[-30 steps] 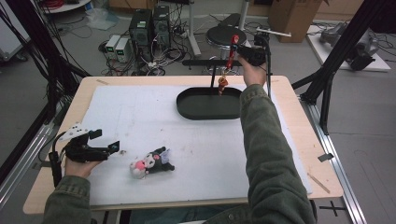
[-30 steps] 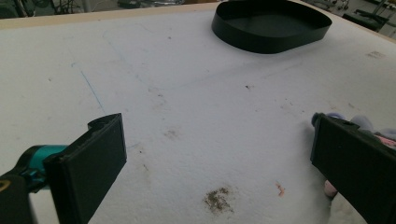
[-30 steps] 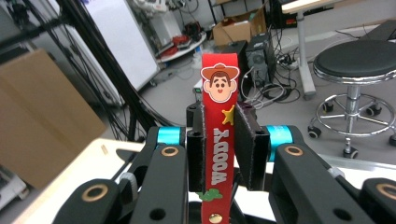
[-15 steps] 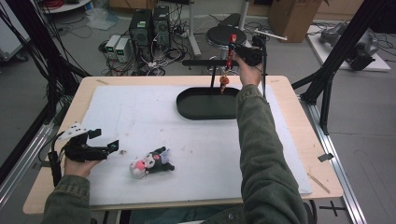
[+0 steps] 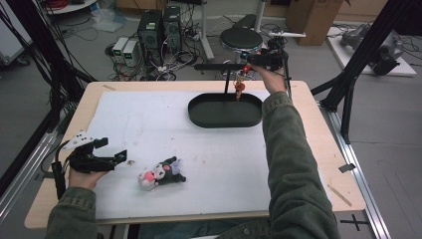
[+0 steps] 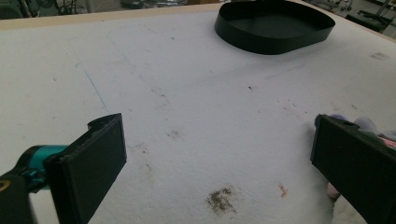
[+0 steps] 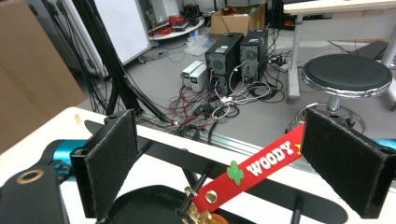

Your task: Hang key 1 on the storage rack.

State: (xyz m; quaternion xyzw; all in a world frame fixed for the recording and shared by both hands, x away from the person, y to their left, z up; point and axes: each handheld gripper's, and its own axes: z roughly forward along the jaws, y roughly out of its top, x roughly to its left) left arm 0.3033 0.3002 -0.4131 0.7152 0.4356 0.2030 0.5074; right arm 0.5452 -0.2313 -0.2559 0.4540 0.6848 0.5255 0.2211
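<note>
1. The right gripper (image 5: 249, 62) is held above the far edge of the tabletop (image 5: 149, 114), just beyond the black oval tray (image 5: 199, 115).
2. Its jaws have just been opening, and in the right gripper view they stand wide apart, released.
3. Between them runs a red strap (image 7: 261, 168) (the word WOODY and a green clover are printed on it); its upper end touches or passes just behind the right-hand pad, and I cannot tell which, but the pads do not press it.
4. The strap slants down to a brass clasp (image 7: 196, 214), and in the high view a small red-and-orange keychain figure (image 5: 240, 88) hangs from it over the tray's far rim.
5. A black bar on a post (image 5: 219, 66) stands at the tray's far side, with the strap at its right end.
6. The left gripper (image 5: 122, 155) rests near the near-left corner of the tabletop, jaws spread and nothing between them.
7. A black-and-pink plush toy (image 5: 161, 174) lies just to the right of that gripper, near the front edge; a bit of it peeks past the right-hand jaw in the left gripper view.
8. A round stool (image 7: 348, 74) and computer towers (image 7: 238, 51) stand on the floor beyond the table.
</note>
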